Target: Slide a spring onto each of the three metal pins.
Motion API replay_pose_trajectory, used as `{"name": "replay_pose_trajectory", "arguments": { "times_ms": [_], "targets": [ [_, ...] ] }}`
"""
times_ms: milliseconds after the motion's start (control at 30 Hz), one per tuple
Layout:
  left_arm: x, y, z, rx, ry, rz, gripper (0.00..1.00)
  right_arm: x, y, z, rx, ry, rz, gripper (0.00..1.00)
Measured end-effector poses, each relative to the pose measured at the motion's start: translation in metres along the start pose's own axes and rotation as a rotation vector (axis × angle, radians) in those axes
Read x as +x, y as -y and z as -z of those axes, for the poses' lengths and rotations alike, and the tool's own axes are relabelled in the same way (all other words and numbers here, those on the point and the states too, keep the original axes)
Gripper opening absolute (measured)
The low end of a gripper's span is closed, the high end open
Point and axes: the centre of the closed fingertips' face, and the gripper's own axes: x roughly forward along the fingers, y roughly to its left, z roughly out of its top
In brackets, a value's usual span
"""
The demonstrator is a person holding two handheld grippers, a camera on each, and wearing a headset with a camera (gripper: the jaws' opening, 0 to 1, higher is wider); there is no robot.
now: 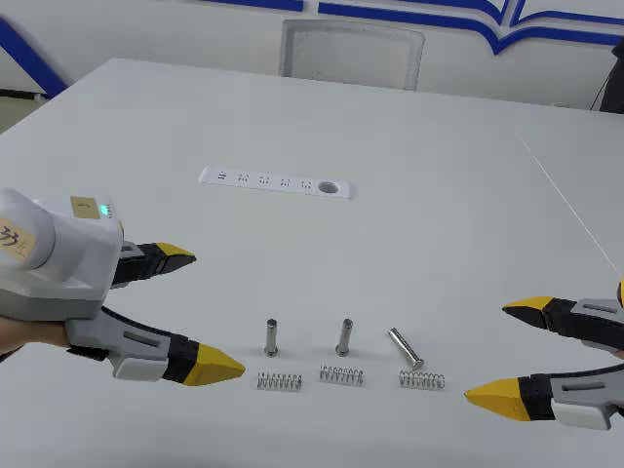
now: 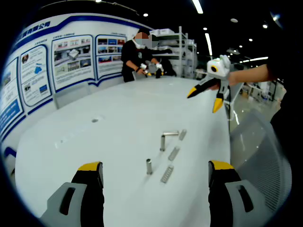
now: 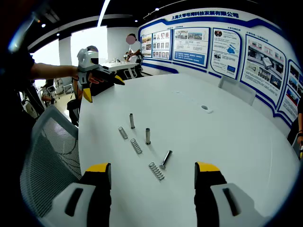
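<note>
Head view: power strip (image 1: 275,182) upper centre, chair (image 1: 351,51) at top; left gripper (image 1: 219,313) and right gripper (image 1: 485,351), both spread wide, flank pins (image 1: 343,336) and springs (image 1: 341,374) below.

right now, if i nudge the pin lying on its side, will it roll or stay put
The tipped pin lies on its round side, so it would probably roll. Its polished metal may slip when gripped. The spring beside its end might stop it.

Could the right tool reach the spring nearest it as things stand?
Probably yes: the right tool is open, bare table lies between it and the rightmost spring, and the lying pin is on the spring's far side.
</note>
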Motion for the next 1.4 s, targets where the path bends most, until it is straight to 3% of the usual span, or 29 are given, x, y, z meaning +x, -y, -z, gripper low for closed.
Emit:
{"name": "replay_pose_trajectory", "arguments": {
  "times_ms": [533,1400],
  "targets": [
    [0.004,0.006,-0.006,0.009,0.011,0.011,0.94,-0.013,0.007,-0.004,0.051,0.031,0.030,0.71],
    [0.006,0.004,-0.002,-0.002,0.009,0.015,0.93,-0.002,0.000,-0.001,0.053,0.012,-0.004,0.70]
  ]
}}
